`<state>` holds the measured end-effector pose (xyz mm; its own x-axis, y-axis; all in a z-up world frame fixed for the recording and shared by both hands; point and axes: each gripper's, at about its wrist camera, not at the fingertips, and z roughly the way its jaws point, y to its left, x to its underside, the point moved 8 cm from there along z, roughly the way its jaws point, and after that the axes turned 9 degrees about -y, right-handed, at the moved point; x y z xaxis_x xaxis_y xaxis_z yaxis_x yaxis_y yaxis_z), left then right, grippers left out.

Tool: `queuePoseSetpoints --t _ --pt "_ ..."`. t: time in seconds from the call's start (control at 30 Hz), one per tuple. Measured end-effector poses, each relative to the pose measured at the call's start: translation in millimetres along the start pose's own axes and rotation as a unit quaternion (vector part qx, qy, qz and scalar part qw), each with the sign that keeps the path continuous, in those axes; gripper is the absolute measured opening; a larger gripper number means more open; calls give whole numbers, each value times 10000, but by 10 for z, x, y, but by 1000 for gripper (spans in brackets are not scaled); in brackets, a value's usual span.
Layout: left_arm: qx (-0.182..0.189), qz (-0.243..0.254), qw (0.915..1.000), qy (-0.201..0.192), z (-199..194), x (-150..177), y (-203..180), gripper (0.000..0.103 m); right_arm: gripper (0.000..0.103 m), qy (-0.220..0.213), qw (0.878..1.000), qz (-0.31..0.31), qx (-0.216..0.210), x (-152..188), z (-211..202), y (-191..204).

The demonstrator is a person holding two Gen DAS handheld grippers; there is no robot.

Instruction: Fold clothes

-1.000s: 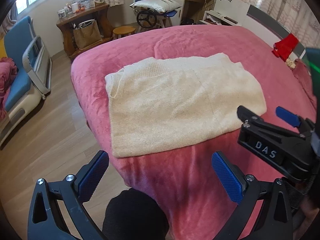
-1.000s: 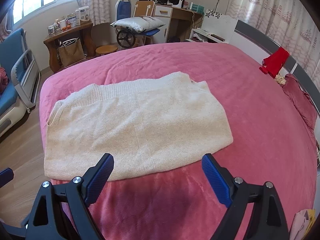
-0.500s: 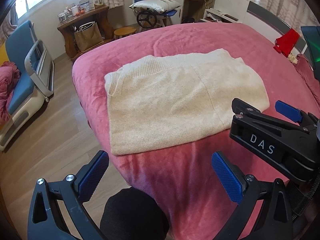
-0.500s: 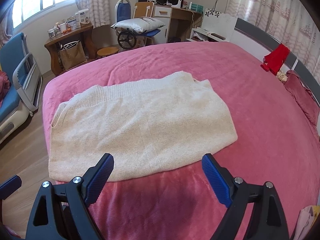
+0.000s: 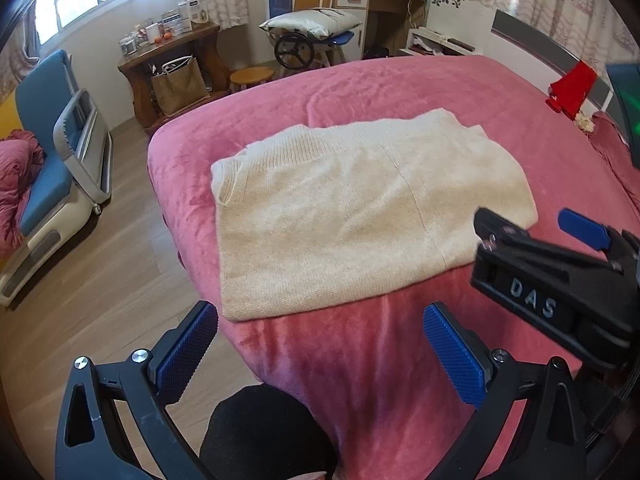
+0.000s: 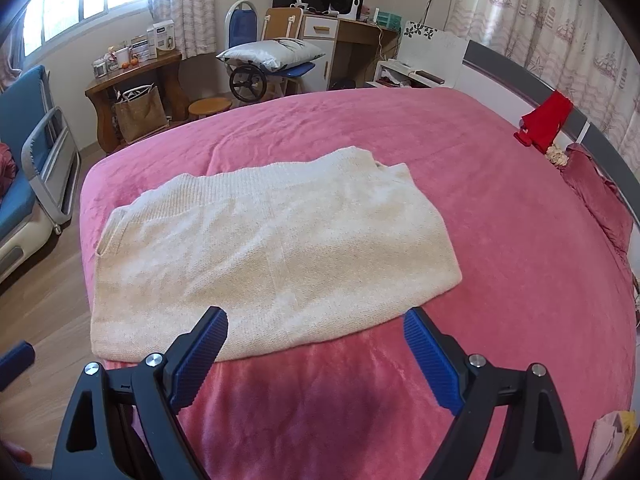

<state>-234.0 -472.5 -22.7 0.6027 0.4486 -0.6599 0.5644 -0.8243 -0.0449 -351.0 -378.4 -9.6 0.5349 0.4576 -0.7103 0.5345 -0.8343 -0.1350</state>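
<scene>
Your left tongs (image 5: 320, 346) are spread wide with nothing between the blue pads. They hang over the near edge of the bed (image 5: 400, 80), short of the sweater's hem. Your right tongs (image 6: 316, 354) are equally wide and equally empty, their tips just over the near hem, close to the middle seam. In the left view you can see them from the side at the sweater's right near corner, pads apart.

Neither pair touches cloth. Likely reason for the wide gap: a thick knit edge needs a big mouth to get both layers in.

The cream sweater (image 6: 272, 256) lies flat near the left end of the bed, on the pink blanket (image 6: 500, 184). It is already a compact rectangle: no sleeves stick out, so they are probably tucked under. The ribbed band runs along the far edge, the collar notch sits at the left end, and a seam runs front to back through the middle.

That shape fits two stages. Either it is a sleeves-in rectangle waiting for one more fold across that seam, or it is the finished bundle and you are hovering after release. I can't tell which from this.

It sits close to you and square to the bed edge, which keeps both near corners within reach of both tongs.

A red garment (image 6: 546, 120) lies at the headboard, well away.
</scene>
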Motion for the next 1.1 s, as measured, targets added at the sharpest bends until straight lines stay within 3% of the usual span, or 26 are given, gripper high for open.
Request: queuePoseSetpoints --t 0.63,1.1 --pt "-173 -322 9993 -13 90 -237 107 103 92 -103 9998 6 162 -165 -4 -306" --pt "-374 -359 9987 26 122 -240 332 103 92 218 9996 -124 -150 57 138 -4"
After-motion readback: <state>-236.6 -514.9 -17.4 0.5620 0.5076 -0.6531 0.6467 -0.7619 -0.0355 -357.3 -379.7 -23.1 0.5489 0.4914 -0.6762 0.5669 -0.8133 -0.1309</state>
